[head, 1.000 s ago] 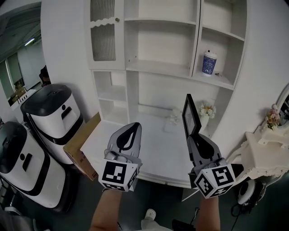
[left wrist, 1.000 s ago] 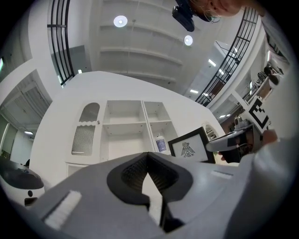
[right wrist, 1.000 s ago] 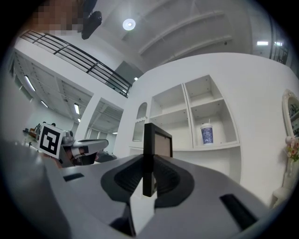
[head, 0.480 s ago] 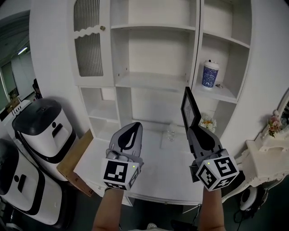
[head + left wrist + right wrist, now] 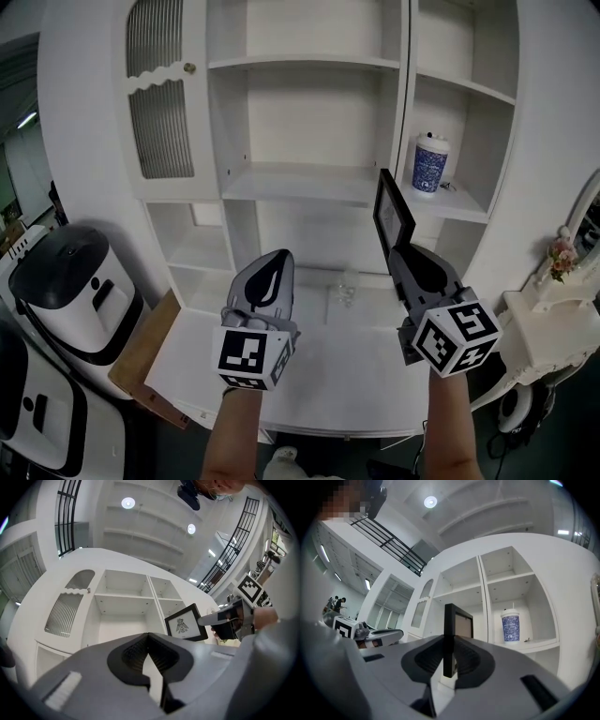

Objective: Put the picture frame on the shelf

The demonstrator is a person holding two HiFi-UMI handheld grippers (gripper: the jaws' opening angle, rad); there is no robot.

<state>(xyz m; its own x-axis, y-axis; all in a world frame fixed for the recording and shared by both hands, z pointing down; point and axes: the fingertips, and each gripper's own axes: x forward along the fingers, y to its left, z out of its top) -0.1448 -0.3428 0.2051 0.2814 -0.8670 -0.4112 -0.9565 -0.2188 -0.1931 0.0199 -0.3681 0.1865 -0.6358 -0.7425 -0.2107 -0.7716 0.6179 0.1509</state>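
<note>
R gripper (image 5: pixel 401 255) holds picture frame (image 5: pixel 393 212) upright, edge-on twd shelf (image 5: pixel 300 184).

Bright, even light from round ceiling lamps (image 5: pixel 127 502); wide-angle views bend toward black-vignetted edges, with the near foreground slightly soft.

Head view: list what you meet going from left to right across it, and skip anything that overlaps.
white and black appliance → cardboard box → left tongs → picture frame → blue patterned cup → flowers

Black picture frame (image 5: pixel 394 221), white shelf (image 5: pixel 298 184), blue-patterned cup (image 5: pixel 429 165)
</note>
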